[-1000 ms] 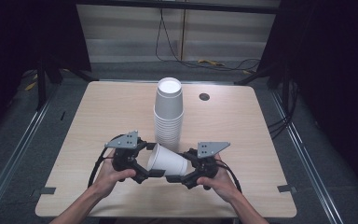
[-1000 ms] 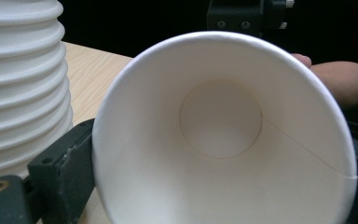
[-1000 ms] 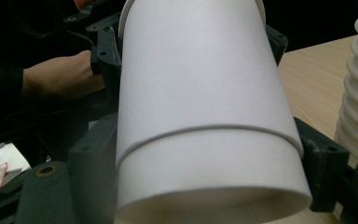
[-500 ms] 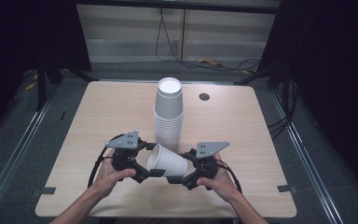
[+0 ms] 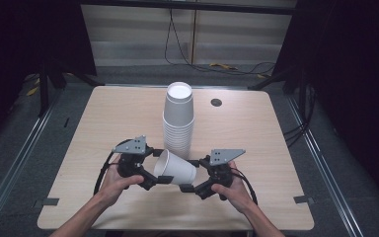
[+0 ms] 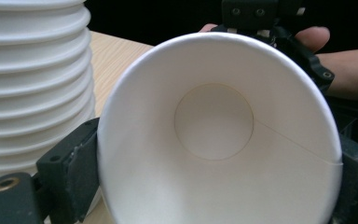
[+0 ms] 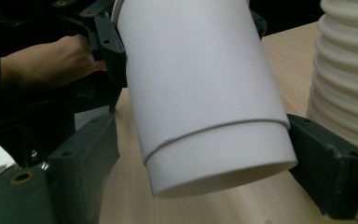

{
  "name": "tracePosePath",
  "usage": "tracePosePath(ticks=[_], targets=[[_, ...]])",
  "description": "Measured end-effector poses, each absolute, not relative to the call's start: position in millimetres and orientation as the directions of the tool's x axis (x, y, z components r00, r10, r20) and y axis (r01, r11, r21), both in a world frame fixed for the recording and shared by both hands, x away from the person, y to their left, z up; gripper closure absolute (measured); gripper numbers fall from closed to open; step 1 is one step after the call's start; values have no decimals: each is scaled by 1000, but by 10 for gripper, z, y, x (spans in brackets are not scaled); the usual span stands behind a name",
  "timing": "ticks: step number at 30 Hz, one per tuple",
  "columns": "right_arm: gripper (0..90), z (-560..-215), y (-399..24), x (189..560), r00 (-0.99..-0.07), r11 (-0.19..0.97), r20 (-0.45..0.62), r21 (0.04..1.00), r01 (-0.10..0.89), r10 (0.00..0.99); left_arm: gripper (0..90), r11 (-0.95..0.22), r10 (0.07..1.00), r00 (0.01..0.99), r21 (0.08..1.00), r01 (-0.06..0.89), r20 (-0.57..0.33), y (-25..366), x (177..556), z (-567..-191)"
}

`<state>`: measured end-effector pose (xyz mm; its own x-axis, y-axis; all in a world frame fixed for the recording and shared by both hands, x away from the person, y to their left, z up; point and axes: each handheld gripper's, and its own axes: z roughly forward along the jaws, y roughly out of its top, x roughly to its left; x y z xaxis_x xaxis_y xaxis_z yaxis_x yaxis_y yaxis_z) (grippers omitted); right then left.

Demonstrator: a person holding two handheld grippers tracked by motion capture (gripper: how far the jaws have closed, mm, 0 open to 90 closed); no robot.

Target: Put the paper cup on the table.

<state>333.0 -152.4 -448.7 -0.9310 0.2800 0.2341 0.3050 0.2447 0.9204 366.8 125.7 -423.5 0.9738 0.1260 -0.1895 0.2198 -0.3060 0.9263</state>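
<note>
A white paper cup (image 5: 176,170) lies on its side in the air just above the table, between my two grippers. My left gripper (image 5: 159,166) has just been closing its jaws with the cup's mouth between them, and both pads now press on the rim (image 6: 214,140). My right gripper (image 5: 191,175) straddles the cup's base end (image 7: 200,93). One of its pads touches the cup wall; a thin strip of table shows between the other jaw and the cup. A tall stack of white cups (image 5: 178,118) stands right behind.
The stack (image 6: 32,84) rises close beside the held cup, also near the right gripper's jaw (image 7: 349,70). A small black disc (image 5: 216,102) sits at the back of the wooden table (image 5: 251,128). Dark floor and cables surround the table.
</note>
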Motion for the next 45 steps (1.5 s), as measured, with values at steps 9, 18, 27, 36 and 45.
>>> tracePosePath(ticks=[9,18,27,36,45], targets=[[130,-4477,-1614,3352,-915,241,227,918,315,333,88,-322,153,969,917,235,-195,1299,3670,-4224],[133,-4473,-1654,3370,-891,242,210,914,325,403,88,-353,185,965,903,243,-187,1366,3676,-4212],[132,-4458,-1696,3352,-860,261,181,905,335,476,88,-380,257,956,894,236,-143,1557,3675,-4098],[132,-4464,-1735,3358,-849,251,208,897,363,485,88,-413,284,948,873,259,-147,1625,3721,-4084],[133,-4445,-1783,3348,-827,245,189,899,362,529,88,-409,330,932,867,286,-152,1785,3789,-4037]])
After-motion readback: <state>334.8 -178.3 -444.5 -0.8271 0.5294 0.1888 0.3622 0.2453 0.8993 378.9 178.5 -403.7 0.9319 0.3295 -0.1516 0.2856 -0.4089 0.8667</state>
